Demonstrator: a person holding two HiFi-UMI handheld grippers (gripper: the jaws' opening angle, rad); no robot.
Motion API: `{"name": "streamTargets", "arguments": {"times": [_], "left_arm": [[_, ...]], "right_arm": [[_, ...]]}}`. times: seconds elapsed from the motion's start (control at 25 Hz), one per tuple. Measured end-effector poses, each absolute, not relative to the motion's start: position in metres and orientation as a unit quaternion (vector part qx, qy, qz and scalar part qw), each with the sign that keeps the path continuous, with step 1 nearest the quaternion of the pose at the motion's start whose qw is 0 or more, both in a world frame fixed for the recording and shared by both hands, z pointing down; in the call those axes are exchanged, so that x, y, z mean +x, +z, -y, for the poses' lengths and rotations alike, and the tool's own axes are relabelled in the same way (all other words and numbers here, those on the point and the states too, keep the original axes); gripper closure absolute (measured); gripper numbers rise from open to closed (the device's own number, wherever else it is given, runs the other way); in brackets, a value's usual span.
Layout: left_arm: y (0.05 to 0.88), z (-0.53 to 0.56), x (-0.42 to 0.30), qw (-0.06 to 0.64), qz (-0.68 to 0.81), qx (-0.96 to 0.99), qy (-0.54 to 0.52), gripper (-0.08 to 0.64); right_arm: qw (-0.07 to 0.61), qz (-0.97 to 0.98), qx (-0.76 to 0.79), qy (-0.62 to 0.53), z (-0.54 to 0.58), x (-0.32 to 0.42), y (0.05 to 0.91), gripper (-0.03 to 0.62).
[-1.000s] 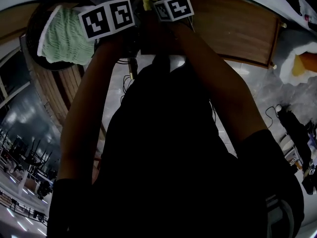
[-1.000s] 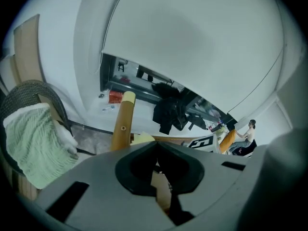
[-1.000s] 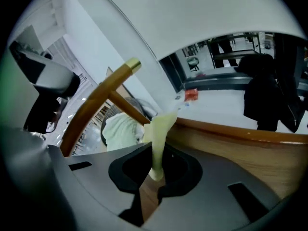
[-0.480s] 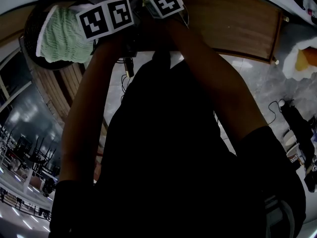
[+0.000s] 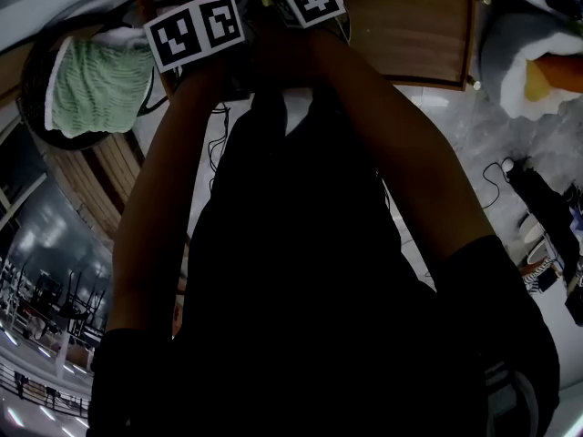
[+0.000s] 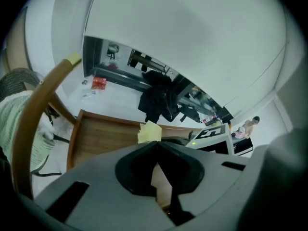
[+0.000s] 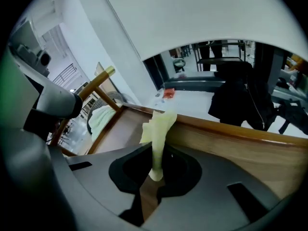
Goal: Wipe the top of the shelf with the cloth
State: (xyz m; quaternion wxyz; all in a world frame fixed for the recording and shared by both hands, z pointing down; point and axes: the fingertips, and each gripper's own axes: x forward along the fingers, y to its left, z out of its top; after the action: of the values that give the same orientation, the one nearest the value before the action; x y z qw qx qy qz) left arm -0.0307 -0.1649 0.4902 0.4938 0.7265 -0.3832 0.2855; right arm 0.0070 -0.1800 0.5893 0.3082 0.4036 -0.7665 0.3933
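Yellow cloth is pinched in the right claw — its lower end sits between the two jaws, which press on it, and the rest stands up crumpled ahead of them. The cloth is at the near rim of the brown wooden shelf. Whether it touches the wood cannot be told.

The left claw is pressed together at its tips with nothing between them, and it points over the same shelf top. From its view the cloth shows just beyond the jaws, with the right claw's marker cube close beside it.

In the head view both arms reach up and forward, and the two claws are held close together, the left one's cube just beside the right one's. The cloth pokes out between the cubes at the top edge of the picture.

Left of the shelf a green towel lies in a dark round basket. A wooden pole with a pale tip rises between basket and shelf. Beyond the shelf, on the pale floor, lies a heap of dark garments — well apart from both claws.
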Motion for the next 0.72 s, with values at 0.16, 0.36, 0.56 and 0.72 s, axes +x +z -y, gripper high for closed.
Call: {"name": "streamTargets", "arguments": {"times": [0.16,0.36,0.56,0.72], "left_arm": [[0.494,0.160,-0.001,0.502,0.381,0.725,0.280,0.549],[0.502,0.154,0.034,0.503,0.374,0.725,0.285,0.549],[0.507,0.144,0.075,0.505,0.362,0.728,0.289,0.549],[0.509,0.135,0.098,0.506,0.355,0.730,0.293,0.549]], "right_arm": [[0.307,0.765,0.416,0.384,0.175,0.051,0.588,0.547],[0.304,0.760,0.425,0.386,0.165,0.095,0.589,0.546],[0.296,0.756,0.433,0.392,0.158,0.138,0.588,0.546],[0.294,0.750,0.444,0.392,0.152,0.170,0.585,0.546]]}}
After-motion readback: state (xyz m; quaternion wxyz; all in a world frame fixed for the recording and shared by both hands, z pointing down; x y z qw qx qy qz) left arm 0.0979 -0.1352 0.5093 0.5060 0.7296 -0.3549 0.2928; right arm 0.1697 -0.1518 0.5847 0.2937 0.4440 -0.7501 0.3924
